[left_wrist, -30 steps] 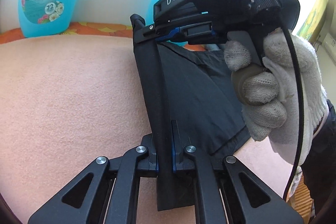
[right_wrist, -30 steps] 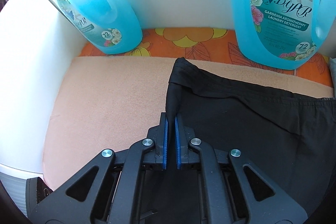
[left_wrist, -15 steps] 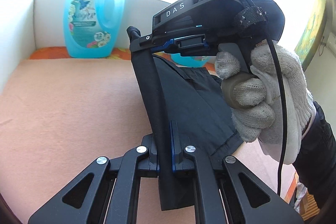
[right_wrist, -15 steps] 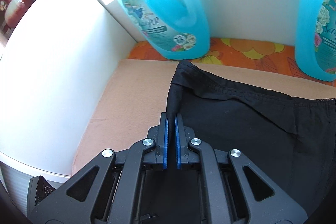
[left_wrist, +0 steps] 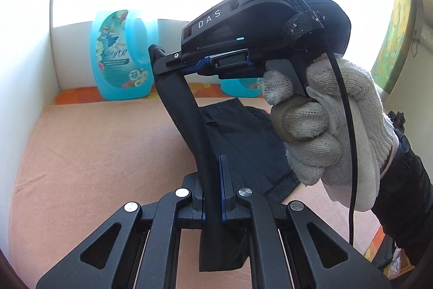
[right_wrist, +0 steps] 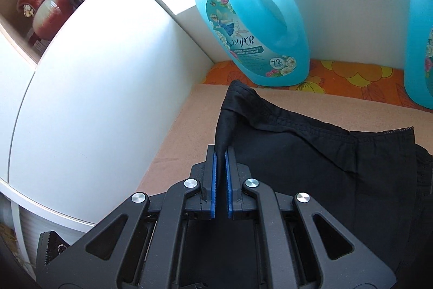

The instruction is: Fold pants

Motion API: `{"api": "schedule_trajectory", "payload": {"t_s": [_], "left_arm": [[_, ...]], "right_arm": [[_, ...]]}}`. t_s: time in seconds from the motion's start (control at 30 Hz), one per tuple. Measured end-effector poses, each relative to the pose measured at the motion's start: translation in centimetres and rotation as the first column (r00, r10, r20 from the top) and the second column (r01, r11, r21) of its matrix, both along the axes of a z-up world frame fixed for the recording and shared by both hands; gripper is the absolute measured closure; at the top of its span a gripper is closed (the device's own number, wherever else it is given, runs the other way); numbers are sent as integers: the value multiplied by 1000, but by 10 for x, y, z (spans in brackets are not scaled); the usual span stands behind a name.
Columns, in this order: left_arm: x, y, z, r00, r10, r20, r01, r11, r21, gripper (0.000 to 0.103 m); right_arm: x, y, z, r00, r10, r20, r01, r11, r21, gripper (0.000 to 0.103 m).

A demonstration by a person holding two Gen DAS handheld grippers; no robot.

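The black pants (left_wrist: 243,137) lie partly on a peach blanket (left_wrist: 94,148), with one edge lifted into the air. My left gripper (left_wrist: 215,180) is shut on the near end of that lifted edge. My right gripper (left_wrist: 162,56), held in a white-gloved hand (left_wrist: 324,121), is shut on the far end, so the edge (left_wrist: 189,121) stretches taut between them. In the right wrist view the right gripper (right_wrist: 221,161) pinches a bunched fold of the pants (right_wrist: 324,159), whose waistband runs to the right.
Two blue detergent bottles (right_wrist: 254,29) (right_wrist: 422,39) stand at the back on an orange floral cloth (right_wrist: 338,77). White walls (right_wrist: 108,88) close in the left and back. A shelf with a red-and-white vase (right_wrist: 46,12) is at upper left.
Both grippers have risen and pulled back with the pants edge. The bottles and blanket look farther away, and more of the left wall and shelf shows.
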State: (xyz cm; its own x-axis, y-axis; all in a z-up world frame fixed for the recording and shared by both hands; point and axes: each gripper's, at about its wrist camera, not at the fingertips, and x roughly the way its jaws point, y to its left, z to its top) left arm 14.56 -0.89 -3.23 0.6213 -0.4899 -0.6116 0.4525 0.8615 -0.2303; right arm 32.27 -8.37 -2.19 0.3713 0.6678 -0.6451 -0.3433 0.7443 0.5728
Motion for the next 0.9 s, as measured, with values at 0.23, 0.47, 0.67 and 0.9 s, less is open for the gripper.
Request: {"api": "schedule_trajectory", "payload": {"t_s": [0.23,0.47,0.67,0.9], "left_arm": [[-4,-67,20,993,-109,52,106,993,59,98],[9,-131,1,980,-198,21,195,976,101,98],[27,-170,-30,967,-253,-41,255,965,60,95],[25,-179,-50,953,-271,-136,274,962,3,76]], "right_arm": [[-9,-82,19,996,-82,34,80,995,50,97],[-14,-162,-2,985,-175,10,174,982,68,97],[-10,-223,-43,968,-247,-52,249,967,57,97],[0,-257,-100,957,-258,-133,265,964,34,97]]}}
